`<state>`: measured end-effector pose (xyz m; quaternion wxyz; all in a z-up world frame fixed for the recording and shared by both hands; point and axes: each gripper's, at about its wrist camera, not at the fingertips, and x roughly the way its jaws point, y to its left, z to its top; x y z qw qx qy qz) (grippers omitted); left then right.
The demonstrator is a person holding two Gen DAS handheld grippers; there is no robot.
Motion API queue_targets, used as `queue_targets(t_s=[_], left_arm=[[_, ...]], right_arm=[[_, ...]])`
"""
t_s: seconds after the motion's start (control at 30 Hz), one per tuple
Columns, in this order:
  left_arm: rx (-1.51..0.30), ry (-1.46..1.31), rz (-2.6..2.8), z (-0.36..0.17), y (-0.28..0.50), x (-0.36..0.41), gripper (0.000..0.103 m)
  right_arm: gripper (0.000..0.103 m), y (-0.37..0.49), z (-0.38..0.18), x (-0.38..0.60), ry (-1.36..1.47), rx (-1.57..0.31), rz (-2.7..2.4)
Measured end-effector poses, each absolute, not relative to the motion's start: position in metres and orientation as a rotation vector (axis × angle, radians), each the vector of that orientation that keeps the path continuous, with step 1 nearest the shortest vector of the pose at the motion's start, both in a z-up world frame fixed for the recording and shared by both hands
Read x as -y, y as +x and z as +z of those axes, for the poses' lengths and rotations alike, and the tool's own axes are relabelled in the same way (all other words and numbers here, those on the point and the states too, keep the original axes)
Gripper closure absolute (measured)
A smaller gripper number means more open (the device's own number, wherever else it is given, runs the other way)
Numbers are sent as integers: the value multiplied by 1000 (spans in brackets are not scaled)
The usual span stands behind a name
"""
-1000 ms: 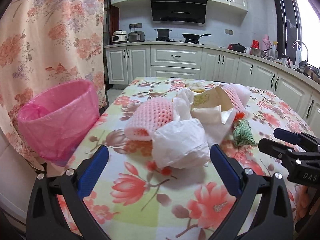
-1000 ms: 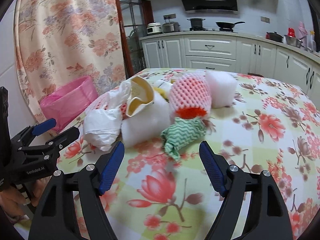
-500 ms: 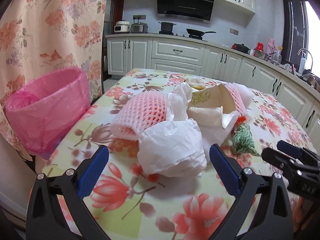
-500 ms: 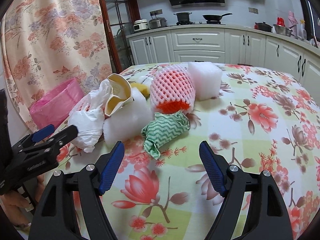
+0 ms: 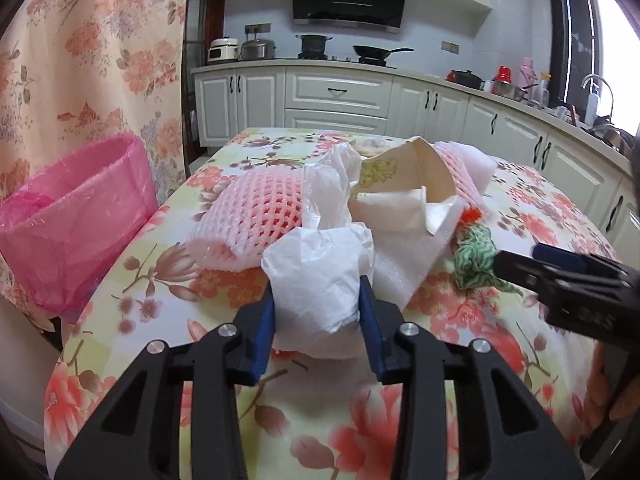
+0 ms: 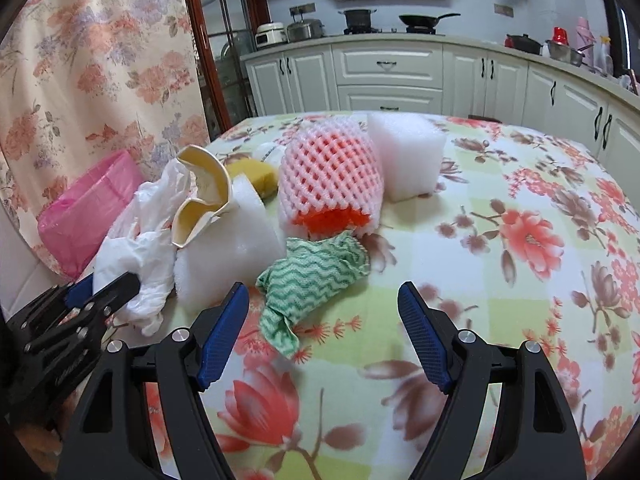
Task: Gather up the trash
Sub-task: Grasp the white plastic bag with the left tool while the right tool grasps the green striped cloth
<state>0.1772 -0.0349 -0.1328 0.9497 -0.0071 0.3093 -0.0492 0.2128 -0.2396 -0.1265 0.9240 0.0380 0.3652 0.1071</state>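
Left wrist view: left gripper [image 5: 318,312], jaws closed on the white bag [image 5: 320,276], which sits on the counter [image 5: 132,312] at the near edge of the trash pile. Pink bin [image 5: 76,216] stands left of the pile, off the counter edge. Right gripper [image 6: 324,336], jaws wide open and empty, hovers just short of the green cloth [image 6: 312,276]. Judgement: lift the bag straight up first so its crumpled folds clear the foam net [image 5: 256,208] touching it, then swing left over the bin before releasing.
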Motion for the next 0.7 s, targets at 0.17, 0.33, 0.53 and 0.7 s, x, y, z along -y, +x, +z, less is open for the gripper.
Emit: queue_targets(t_s=[0.17,0.33,0.53,0.7], left_arm=[[-613,-1,-123,-133,167,34,69],[-586,20,-137,-130,158,35,70],[-567,25,-136,-128,154,35,70],[-550,34,-129,-126,147,34,71]], right_arm=[[42,225,-134,229,53,-810,210],[76,223,-136,228,50,-818,218],[80,204,-133,233,38,-777,228],[80,187,-126,234,46,-747,260]])
